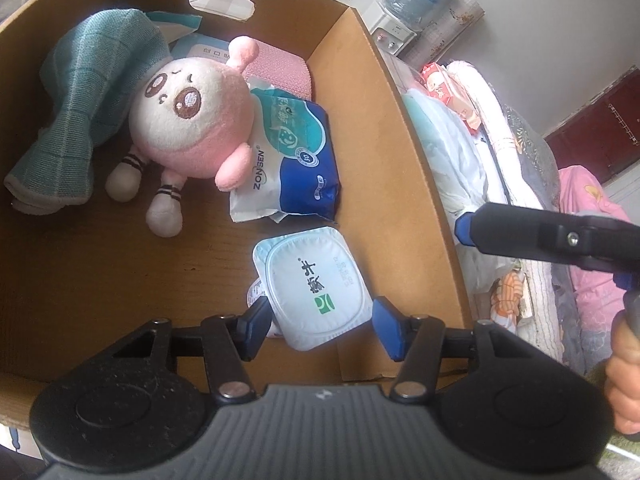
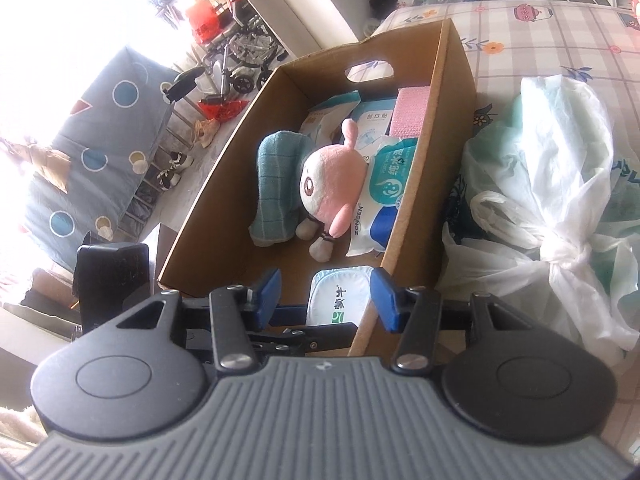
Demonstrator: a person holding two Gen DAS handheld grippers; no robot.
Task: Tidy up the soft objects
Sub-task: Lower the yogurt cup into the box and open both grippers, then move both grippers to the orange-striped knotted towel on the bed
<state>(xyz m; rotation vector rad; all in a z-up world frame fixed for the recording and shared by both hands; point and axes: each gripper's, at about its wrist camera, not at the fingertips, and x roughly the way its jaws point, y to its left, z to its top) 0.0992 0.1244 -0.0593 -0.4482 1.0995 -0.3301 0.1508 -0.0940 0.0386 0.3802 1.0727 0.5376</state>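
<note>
Left wrist view looks steeply down past its tongs, close into the cardboard box (image 1: 400, 184); right wrist view sits farther back outside it. Both share the box interior.

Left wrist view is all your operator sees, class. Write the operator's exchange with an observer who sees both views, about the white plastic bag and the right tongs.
Operator: Is the white plastic bag beside the box tied or loose?
Observer: Tied. The white plastic bag is closed with a knot on its near side.
Operator: I see the right tongs only from the side. Do they hold anything?
Observer: No. The right tongs stand open, with nothing between their pads.
</note>
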